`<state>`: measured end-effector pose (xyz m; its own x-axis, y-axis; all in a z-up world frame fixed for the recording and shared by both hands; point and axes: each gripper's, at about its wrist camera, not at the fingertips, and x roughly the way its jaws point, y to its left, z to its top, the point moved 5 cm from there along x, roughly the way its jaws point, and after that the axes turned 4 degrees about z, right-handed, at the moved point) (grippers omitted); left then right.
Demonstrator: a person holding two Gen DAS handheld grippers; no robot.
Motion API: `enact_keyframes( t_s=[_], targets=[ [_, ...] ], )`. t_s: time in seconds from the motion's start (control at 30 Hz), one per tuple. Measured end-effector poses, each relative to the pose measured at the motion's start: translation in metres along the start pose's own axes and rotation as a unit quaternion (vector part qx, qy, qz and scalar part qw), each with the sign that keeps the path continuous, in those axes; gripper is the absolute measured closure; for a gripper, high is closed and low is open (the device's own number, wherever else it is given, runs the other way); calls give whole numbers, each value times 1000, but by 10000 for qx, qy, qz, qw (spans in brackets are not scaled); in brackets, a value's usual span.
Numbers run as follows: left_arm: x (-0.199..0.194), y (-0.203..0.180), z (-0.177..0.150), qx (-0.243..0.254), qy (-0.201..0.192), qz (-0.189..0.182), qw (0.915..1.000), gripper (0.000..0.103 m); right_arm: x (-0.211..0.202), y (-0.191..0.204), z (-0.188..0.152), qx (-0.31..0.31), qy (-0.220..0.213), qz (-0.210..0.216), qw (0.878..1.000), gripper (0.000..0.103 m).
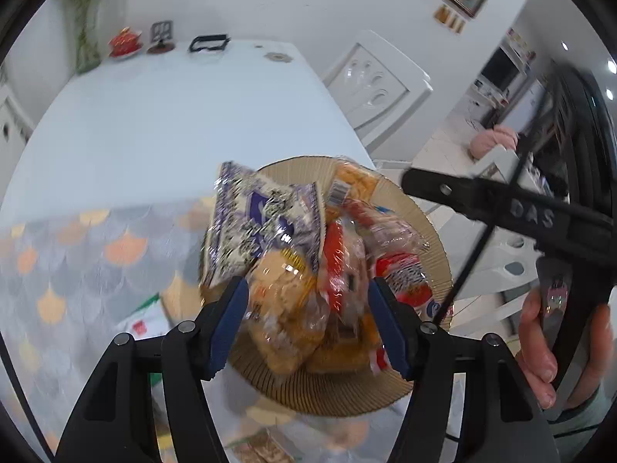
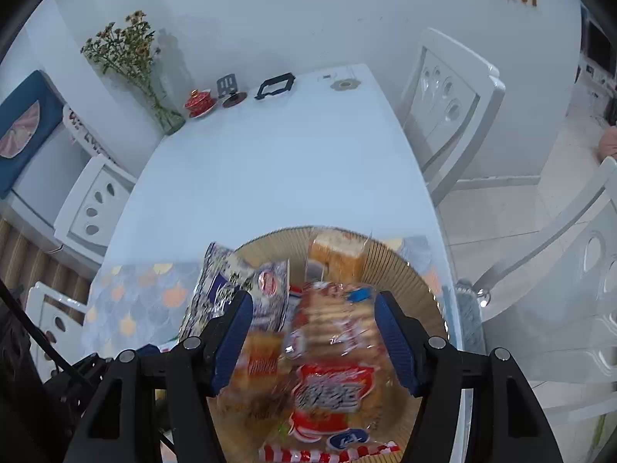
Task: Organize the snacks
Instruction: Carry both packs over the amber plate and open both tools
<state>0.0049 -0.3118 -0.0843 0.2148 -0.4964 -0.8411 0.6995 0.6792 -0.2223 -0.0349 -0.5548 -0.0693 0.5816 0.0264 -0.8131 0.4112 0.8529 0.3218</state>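
On the left, the left gripper [image 1: 306, 301] is held with jaws apart around a yellow packet [image 1: 285, 308] on the heaped basket [image 1: 435, 247]. It should be closed gently and lifted straight. On the right, the right gripper [image 2: 314, 328] hangs open over a red biscuit packet [image 2: 331, 332], gripping nothing.
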Motion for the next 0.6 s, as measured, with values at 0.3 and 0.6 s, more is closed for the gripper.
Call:
enact_keyframes(
  t_s=[0.3,0.6],
  targets=[
    [-44,51,-33,-566,-62,391,9976,41,-22,55,-36,-749,89,396,9964,39],
    [-88,112,-71,-1094,-156,828,9904,41,-22,120,-74,-1066,310,836,9903,39]
  ],
)
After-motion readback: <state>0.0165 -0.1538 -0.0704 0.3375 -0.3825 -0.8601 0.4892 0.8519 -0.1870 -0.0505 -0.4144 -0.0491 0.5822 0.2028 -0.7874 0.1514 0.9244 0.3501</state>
